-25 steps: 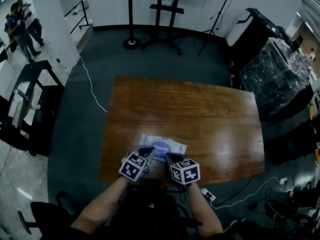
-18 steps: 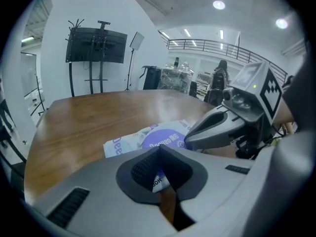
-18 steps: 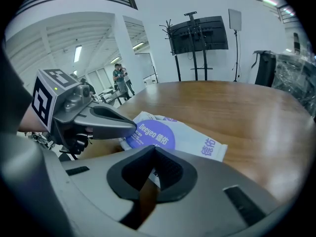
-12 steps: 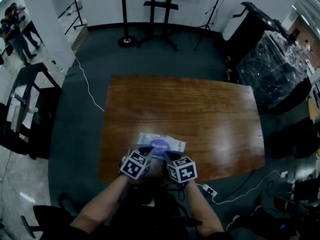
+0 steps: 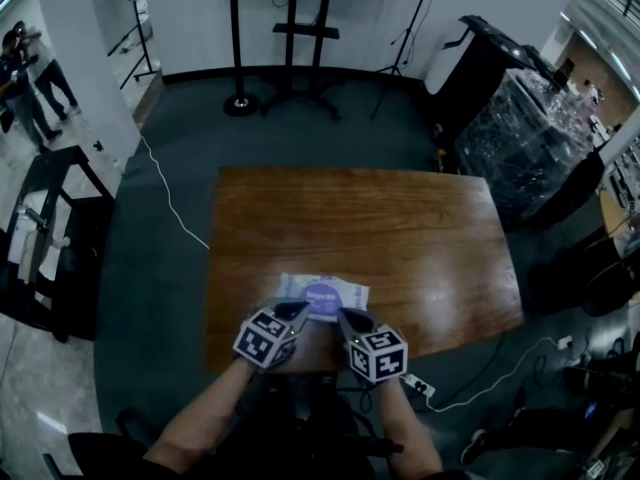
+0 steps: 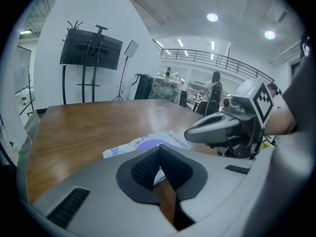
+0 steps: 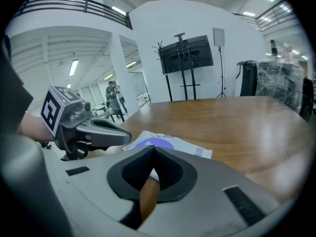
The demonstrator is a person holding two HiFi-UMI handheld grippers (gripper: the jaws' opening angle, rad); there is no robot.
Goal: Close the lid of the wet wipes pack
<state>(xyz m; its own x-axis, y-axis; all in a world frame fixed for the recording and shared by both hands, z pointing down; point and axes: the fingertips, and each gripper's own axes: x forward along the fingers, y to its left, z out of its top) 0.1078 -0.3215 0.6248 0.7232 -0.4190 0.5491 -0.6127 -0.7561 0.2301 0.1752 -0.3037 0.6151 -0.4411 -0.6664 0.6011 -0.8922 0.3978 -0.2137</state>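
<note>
Closest in, two grippers sit side by side at the near edge of the table (image 5: 400, 218). The left gripper (image 5: 296, 311) has its jaws pressed together with nothing between them. The right gripper (image 5: 350, 318) is the same, clenched and empty.

Just ahead of both tips lies the wet wipes pack (image 5: 322, 296), flat on the wood, its long side running left to right across the person. The purple oval lid (image 5: 322, 294) sits mid-pack, straight ahead between the two grippers, so neither is clearly closer. The lid looks flat, but I can't tell whether it's snapped down. A press, I'd judge, means going forward and down.

Beyond that is a screen stand (image 5: 290, 28) on the dark floor.
</note>
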